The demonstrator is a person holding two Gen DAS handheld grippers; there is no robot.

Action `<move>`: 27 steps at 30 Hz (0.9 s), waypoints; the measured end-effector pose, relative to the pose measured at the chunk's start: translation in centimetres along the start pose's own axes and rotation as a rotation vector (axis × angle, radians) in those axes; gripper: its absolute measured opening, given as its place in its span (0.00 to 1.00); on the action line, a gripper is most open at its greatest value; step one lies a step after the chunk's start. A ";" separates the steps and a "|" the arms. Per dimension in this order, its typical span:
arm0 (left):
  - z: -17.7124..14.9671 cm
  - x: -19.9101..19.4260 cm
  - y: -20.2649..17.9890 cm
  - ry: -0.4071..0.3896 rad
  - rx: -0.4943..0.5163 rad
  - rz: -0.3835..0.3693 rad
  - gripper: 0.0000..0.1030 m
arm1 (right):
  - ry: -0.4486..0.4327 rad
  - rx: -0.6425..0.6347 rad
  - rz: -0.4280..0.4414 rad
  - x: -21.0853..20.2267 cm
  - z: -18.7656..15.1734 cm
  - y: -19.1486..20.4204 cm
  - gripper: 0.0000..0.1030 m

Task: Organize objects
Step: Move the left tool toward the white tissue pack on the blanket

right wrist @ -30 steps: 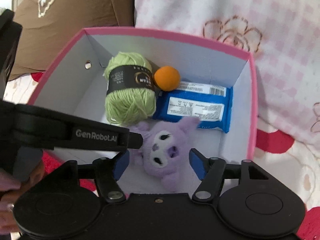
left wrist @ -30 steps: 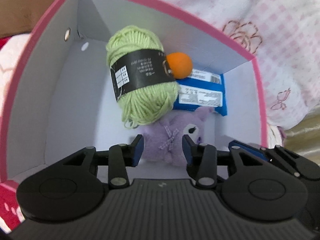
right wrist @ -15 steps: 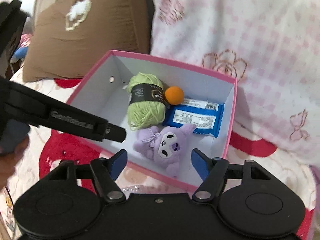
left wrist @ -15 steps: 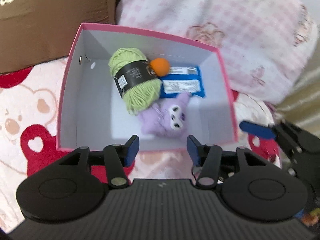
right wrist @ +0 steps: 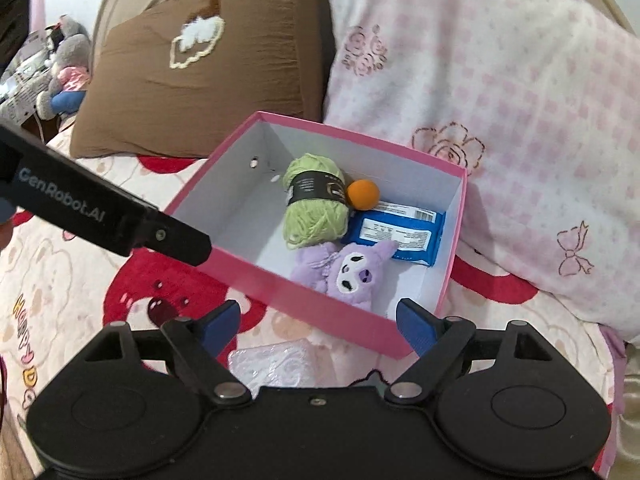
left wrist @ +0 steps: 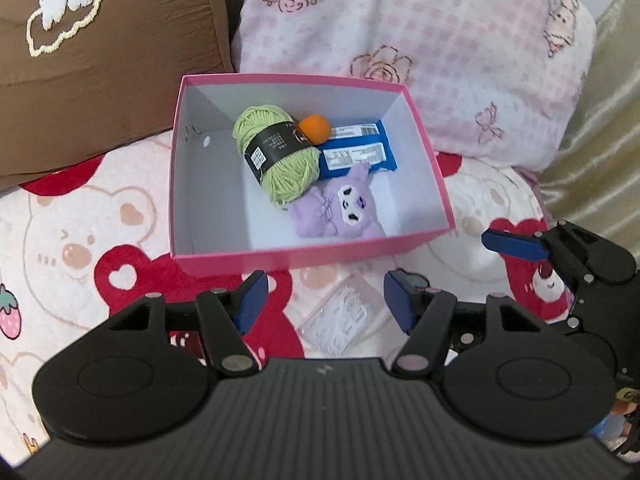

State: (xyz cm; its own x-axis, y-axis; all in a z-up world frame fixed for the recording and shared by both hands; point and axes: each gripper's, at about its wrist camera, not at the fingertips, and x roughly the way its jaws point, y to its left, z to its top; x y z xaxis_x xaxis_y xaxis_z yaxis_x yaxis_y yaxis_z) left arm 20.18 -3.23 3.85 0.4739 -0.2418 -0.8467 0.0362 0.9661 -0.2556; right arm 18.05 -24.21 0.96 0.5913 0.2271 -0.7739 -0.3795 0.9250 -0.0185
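The pink box [left wrist: 280, 258] sits on a bear-print blanket [left wrist: 80, 240], and every place here is given from it. Inside, a green yarn ball [left wrist: 280, 152] lies mid-floor, an orange ball [left wrist: 315, 128] touches it toward the far wall, a blue wipes packet [left wrist: 356, 156] lies along the right side, and a purple plush toy [left wrist: 340, 208] rests against the near wall. The left gripper [left wrist: 322, 296] hovers before the near wall, tilted down, its jaws just opened further, nothing between them. The right gripper [right wrist: 316, 320] hangs at the near right corner, jaws wide apart and empty. A clear plastic packet [left wrist: 340, 320], perhaps wipes, lies just in front. A brown pillow [left wrist: 100, 60] and a pink quilt [left wrist: 440, 40] lie behind.
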 end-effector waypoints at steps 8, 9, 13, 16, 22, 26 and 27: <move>-1.4 -2.1 -0.7 0.014 0.036 -0.005 0.75 | 0.012 -0.029 0.009 -2.7 -1.6 1.2 0.85; -1.6 -2.4 -0.8 0.012 0.046 -0.003 0.80 | 0.014 -0.026 0.011 -3.0 -1.7 1.2 0.85; -2.5 -3.3 -1.2 0.014 0.079 -0.024 0.90 | -0.009 -0.013 0.024 -4.8 -2.2 1.5 0.85; -3.1 -3.7 -1.4 0.020 0.080 -0.035 0.91 | -0.015 -0.023 0.042 -5.9 -2.5 2.1 0.85; -4.1 -4.1 -2.2 0.049 0.110 -0.038 0.92 | -0.017 -0.048 0.061 -7.6 -3.4 3.3 0.85; -5.4 -4.9 -2.3 0.037 0.122 -0.037 0.92 | -0.004 -0.036 0.077 -7.9 -4.8 3.8 0.85; -5.6 -5.0 -2.2 0.038 0.118 -0.038 0.92 | 0.002 -0.040 0.067 -7.8 -5.2 4.1 0.85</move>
State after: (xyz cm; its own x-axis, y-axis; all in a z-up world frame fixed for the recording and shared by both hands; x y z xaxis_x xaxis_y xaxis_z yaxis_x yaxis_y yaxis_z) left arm 12.76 -4.66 6.04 0.4370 -0.2795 -0.8549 0.1574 0.9596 -0.2333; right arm 8.20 -23.82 3.62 0.5619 0.2871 -0.7758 -0.4463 0.8948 0.0078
